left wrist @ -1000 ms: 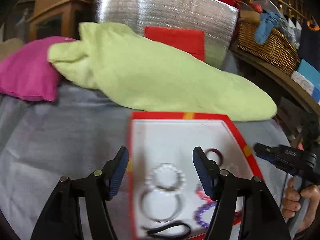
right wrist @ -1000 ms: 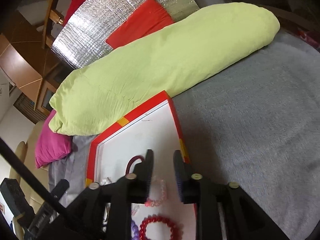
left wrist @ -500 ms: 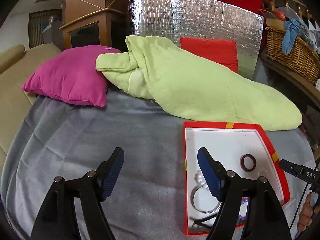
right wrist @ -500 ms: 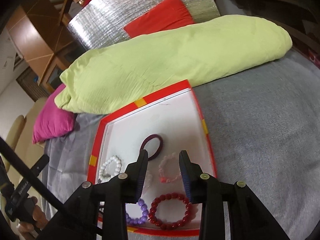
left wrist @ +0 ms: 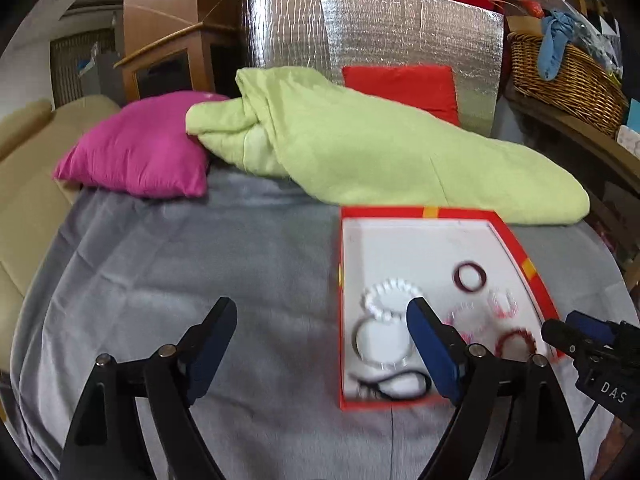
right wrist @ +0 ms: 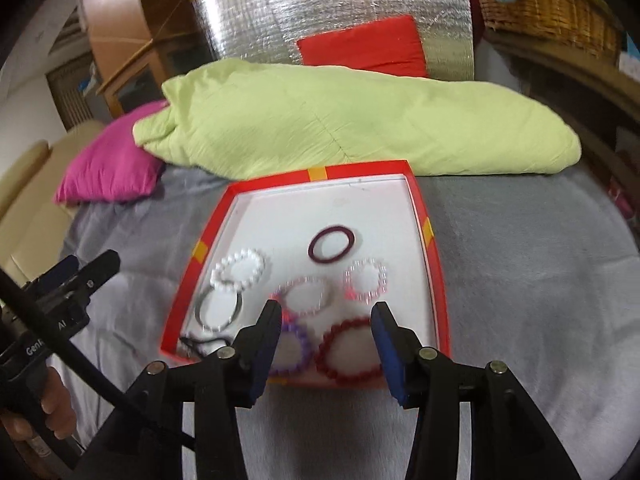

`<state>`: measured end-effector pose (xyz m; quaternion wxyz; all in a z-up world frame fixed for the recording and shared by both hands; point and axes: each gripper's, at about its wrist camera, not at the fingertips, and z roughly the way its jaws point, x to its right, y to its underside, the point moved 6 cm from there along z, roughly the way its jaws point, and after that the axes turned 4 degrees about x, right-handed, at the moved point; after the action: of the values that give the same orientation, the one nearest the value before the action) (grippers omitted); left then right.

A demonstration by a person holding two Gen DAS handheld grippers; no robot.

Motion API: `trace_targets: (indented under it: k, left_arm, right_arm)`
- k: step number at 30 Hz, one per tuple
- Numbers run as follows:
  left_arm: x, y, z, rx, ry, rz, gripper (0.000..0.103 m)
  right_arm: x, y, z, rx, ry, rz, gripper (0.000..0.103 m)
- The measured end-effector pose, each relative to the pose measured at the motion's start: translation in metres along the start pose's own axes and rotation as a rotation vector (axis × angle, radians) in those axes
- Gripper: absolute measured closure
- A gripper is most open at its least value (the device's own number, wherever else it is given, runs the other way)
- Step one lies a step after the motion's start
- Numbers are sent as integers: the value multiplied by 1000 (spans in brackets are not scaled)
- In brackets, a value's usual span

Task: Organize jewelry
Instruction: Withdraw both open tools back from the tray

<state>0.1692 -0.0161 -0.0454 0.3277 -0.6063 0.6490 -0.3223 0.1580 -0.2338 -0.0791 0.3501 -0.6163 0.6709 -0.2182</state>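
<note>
Both sets of jaws have just been opened and nothing's held, so the crowded bracelets in the red box could easily be snagged two at once.

matt grey fleece blanket

We see grey blanket, magenta pillow, green duvet, foil panel, wooden cabinet, wicker basket.

This was a lived-in home. A grey blanket carried a magenta cushion and green duvet, beside a beige sofa, wooden cabinet and wicker basket.
</note>
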Motion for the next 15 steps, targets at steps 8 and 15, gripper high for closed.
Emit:
trace_targets:
  k: [8,15]
  left_arm:
    - [2,22,-41,62,-104,80,15]
    - [-5,32,-65,71,-107,41,12]
  right_arm:
    - [-14,29,-36,19,74,-94,53]
    - [-21,33,-66,55,145,-103,52]
